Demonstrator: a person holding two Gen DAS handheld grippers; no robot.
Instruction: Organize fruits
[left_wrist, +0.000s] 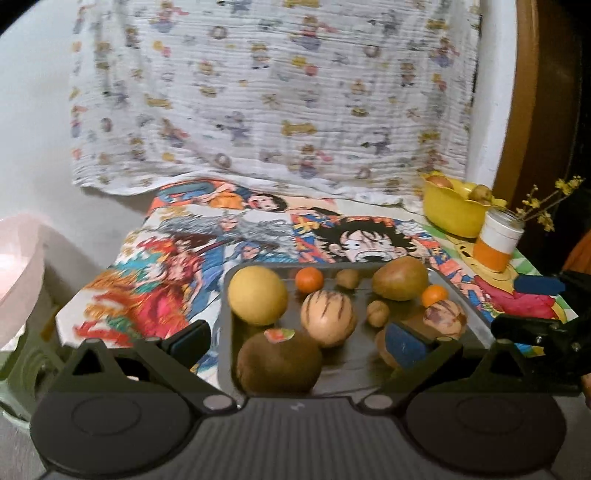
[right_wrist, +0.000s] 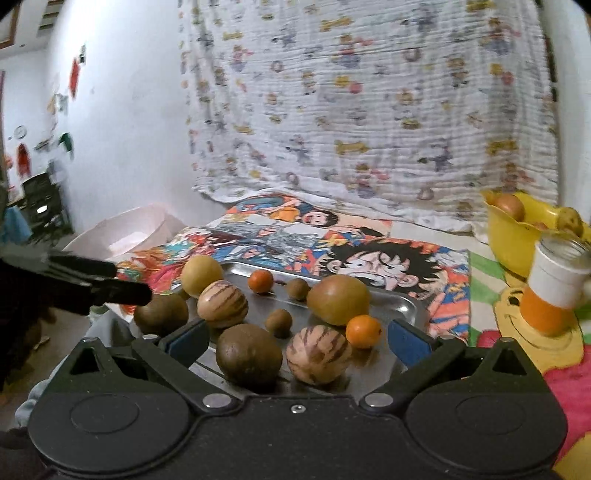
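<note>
Black and blue, the left gripper (left_wrist: 299, 341) is wide open over the near edge of the tray (left_wrist: 463, 291), and it holds nothing. A brown fruit (left_wrist: 279, 362) with a small sticker (left_wrist: 279, 335) sits between its fingers; the sticker's words are too blurry to read. The right gripper (right_wrist: 299, 339) has its jaws spread as wide as they go, and it holds nothing too. Another brown fruit (right_wrist: 248, 355) and a striped fruit (right_wrist: 317, 354) lie between its fingers, but nothing squeezes them. All the loose fruit is in the metal tray. Further in are a second striped fruit (left_wrist: 328, 317), two little brown ones (left_wrist: 377, 313) and (left_wrist: 347, 278), two small oranges (left_wrist: 434, 295) and (left_wrist: 309, 279), a yellow ball-shaped fruit (left_wrist: 257, 295) and a green-brown fruit (left_wrist: 399, 278). The fruits sit apart with bare metal between them, so there is room to reach in. The tray lies on a bright cartoon cloth (left_wrist: 258, 229). Past the tray on the right stands a jar (left_wrist: 496, 240) with a white and orange band, holding twigs with yellow flowers (left_wrist: 550, 201). Behind it is a yellow bowl (left_wrist: 452, 212) with a few round things in it. On the left, off the cloth's edge, is a pale pink tub (right_wrist: 122, 230). A white printed sheet (left_wrist: 269, 92) hangs at the back.
</note>
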